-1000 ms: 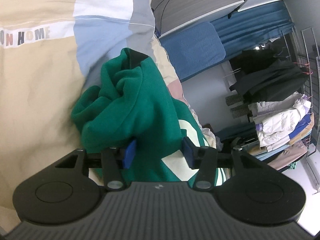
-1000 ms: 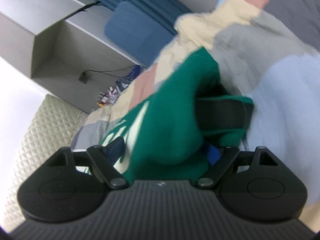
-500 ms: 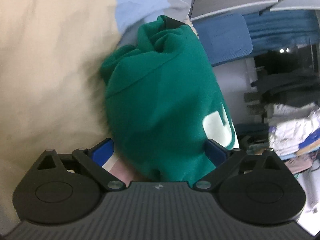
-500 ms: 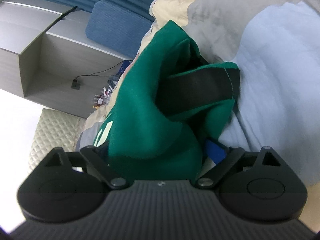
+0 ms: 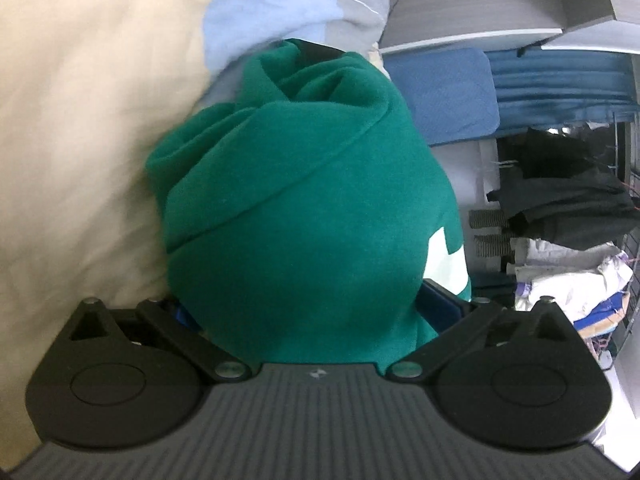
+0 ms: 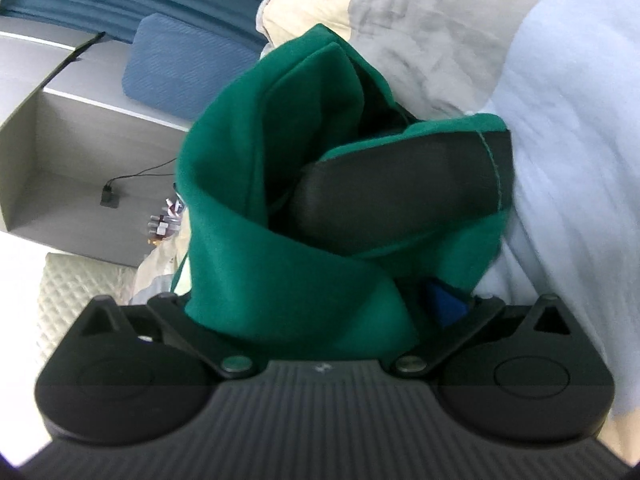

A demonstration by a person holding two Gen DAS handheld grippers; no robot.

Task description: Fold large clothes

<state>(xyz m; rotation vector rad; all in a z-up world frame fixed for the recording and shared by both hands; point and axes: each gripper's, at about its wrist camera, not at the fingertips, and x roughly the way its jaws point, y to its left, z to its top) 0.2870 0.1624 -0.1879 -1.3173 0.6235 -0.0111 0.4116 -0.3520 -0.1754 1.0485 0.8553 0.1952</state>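
Observation:
A green garment [image 5: 296,216] with white lettering and a black band lies bunched on the patchwork quilt [image 5: 80,120]. It fills the space between the wide-spread fingers of my left gripper [image 5: 308,312], whose blue pads are mostly hidden by the cloth. In the right wrist view the same green garment [image 6: 256,240] bulges between the spread fingers of my right gripper [image 6: 316,312]. Its black band [image 6: 400,188] faces the camera. One blue pad [image 6: 444,304] shows at the right.
The quilt [image 6: 560,120] has beige, light blue and grey patches. A blue cushion [image 5: 444,92] and grey shelving [image 6: 60,152] stand behind the bed. A rack of hanging clothes [image 5: 560,200] stands at the right of the left wrist view.
Both grippers opened wide from a narrower grip. The garment now bulges closer to both cameras and covers more of each view.

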